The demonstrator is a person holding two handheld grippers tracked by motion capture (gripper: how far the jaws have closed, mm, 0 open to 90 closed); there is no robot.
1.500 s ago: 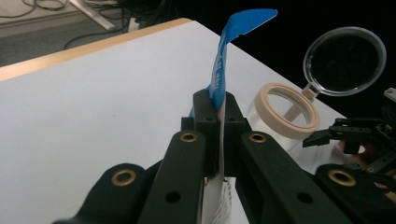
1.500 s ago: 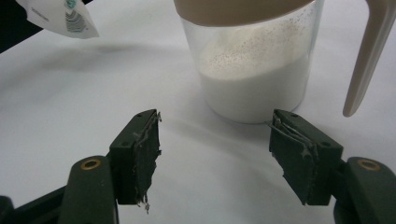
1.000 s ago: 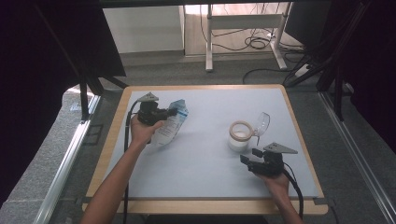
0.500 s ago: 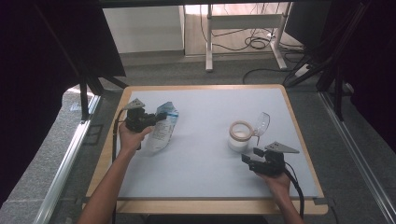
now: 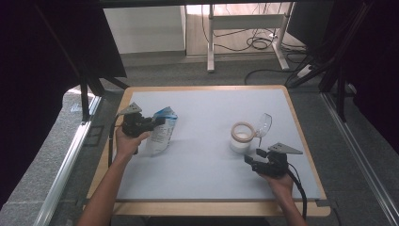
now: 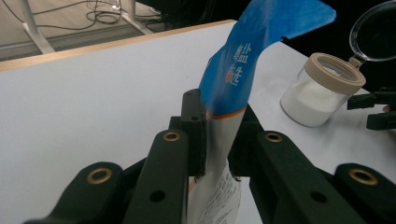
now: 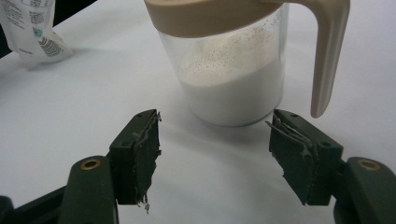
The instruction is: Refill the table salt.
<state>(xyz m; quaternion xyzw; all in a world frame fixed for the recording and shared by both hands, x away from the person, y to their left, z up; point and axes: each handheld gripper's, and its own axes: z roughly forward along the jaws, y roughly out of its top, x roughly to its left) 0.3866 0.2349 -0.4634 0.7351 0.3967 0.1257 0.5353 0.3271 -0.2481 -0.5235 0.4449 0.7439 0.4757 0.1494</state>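
Note:
A blue and white salt bag (image 5: pixel 160 135) stands on the white table top (image 5: pixel 211 188) at the left, leaning a little. My left gripper (image 5: pixel 157 121) is at its top edge. In the left gripper view the bag (image 6: pixel 243 60) still passes between the jaws of this gripper (image 6: pixel 217 140), which have just been opening and no longer pinch it. A clear jar (image 5: pixel 242 137) of white powder with a beige rim stands at the right, its flip lid (image 5: pixel 264 123) up. My right gripper (image 5: pixel 253 156) sits just in front of it, open, and the jar (image 7: pixel 233 70) is beyond the fingertips (image 7: pixel 215 135).
The table has a wooden border (image 5: pixel 207 88), with dark floor and cables beyond it. A metal rail (image 5: pixel 66 165) runs along the left side. The right gripper (image 6: pixel 373 109) appears beside the jar (image 6: pixel 322 88) in the left gripper view. The bag's lower corner (image 7: pixel 32 32) lies at the right gripper view's upper left.
My left hand has carried the bag leftward across the table. The bag now rests upright on the surface. The right hand and the jar have stayed put.

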